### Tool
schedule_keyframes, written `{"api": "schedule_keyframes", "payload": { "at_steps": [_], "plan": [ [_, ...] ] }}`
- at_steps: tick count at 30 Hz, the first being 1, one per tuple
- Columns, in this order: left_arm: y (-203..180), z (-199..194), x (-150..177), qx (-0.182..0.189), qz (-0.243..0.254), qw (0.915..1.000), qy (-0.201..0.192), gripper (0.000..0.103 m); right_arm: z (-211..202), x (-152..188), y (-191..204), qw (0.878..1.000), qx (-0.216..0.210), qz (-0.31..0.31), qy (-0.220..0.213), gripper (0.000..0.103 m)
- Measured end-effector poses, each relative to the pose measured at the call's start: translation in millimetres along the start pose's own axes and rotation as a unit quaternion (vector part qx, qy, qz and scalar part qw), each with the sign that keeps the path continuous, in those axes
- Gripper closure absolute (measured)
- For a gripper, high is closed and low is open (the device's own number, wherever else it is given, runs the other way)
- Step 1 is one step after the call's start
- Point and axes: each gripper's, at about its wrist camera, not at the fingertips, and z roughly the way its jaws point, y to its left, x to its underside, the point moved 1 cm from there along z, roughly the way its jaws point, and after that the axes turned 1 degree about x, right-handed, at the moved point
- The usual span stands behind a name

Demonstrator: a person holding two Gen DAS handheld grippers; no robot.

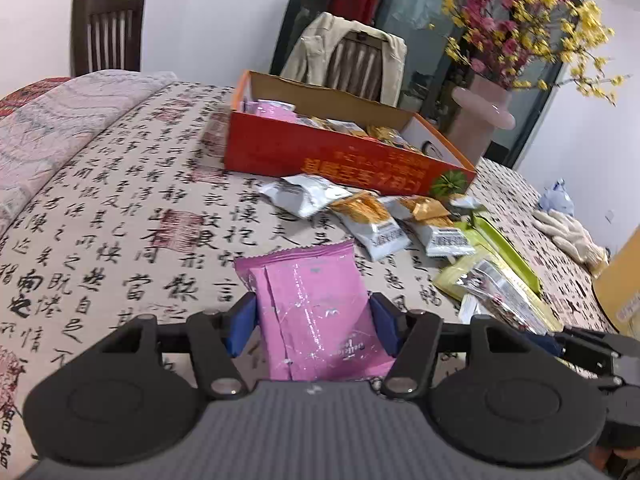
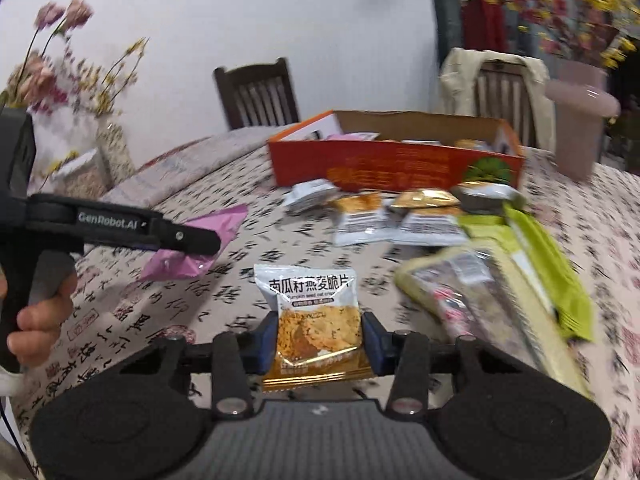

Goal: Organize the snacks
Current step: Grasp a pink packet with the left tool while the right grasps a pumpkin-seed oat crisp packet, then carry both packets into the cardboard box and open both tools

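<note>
My left gripper (image 1: 312, 309) is shut on a pink snack packet (image 1: 316, 300), held above the calligraphy tablecloth (image 1: 120, 220). My right gripper (image 2: 320, 330) is shut on a white-and-orange oat crisp packet (image 2: 314, 312), its blue pads pressing both sides. An open orange-red box (image 1: 340, 160) with several packets inside stands at the back of the table. In front of it lie loose white-and-orange packets (image 1: 376, 226) and green packets (image 1: 504, 248). In the right wrist view the left gripper (image 2: 200, 242) shows at the left with the pink packet (image 2: 208, 224), and the box (image 2: 396, 168) is straight ahead.
A pink vase (image 1: 480, 120) of flowers stands right of the box. Behind the table are a dark chair (image 1: 106, 28) and a chair draped with a beige jacket (image 1: 312, 48). White gloves (image 1: 568, 236) and a cardboard item (image 1: 620, 284) lie at the right. A hand (image 2: 36, 320) grips the left handle.
</note>
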Motion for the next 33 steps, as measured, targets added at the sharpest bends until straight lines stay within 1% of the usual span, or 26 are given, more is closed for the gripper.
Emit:
{"api": "schedule_keyframes", "payload": {
  "at_steps": [2,5,7,9,12,16,20,22,24,26,29,31,33],
  "plan": [
    [-5,1,-1,0.002,0.008,1.0000,0.001,0.041,-4,1,-7,1.000,0.011,0.007,-0.005,0.061],
    [-10,3,-10,-0.003,0.021,0.9998,-0.002,0.041,-8,-4,-13,1.000,0.010,0.009,-0.017,0.061],
    [-15,2,-24,-0.005,0.037,0.9992,-0.015,0.041,-7,-13,-16,1.000,0.008,0.003,-0.029,0.061],
    [-19,0,-43,-0.002,0.057,0.9977,-0.037,0.041,-4,-25,-23,0.999,0.016,-0.002,-0.041,0.061],
    [-18,8,-78,0.007,0.078,0.9949,-0.063,0.041,2,-52,-35,0.998,0.029,-0.005,-0.064,0.061],
    [-13,39,-126,-0.009,0.096,0.9929,-0.069,0.041,23,-104,-50,0.995,0.042,-0.029,-0.086,0.060],
    [-10,84,-167,-0.005,0.113,0.9915,-0.065,0.041,69,-152,-71,0.995,0.046,-0.024,-0.080,0.060],
    [-10,113,-182,-0.017,0.117,0.9916,-0.053,0.041,98,-172,-80,0.997,0.040,-0.017,-0.070,0.060],
    [-10,144,-195,-0.021,0.130,0.9906,-0.038,0.041,132,-191,-89,0.997,0.048,-0.010,-0.053,0.060],
    [-6,168,-207,-0.015,0.116,0.9928,-0.025,0.041,167,-207,-97,0.998,0.053,-0.008,-0.033,0.060],
    [1,202,-225,0.002,0.080,0.9968,0.003,0.041,212,-224,-107,0.998,0.068,-0.002,-0.009,0.060],
    [1,220,-232,0.018,0.069,0.9973,0.015,0.041,233,-228,-108,0.997,0.081,-0.009,0.001,0.060],
    [2,234,-236,0.020,0.062,0.9976,0.026,0.041,249,-230,-108,0.994,0.102,-0.024,0.011,0.060]
  ]
}}
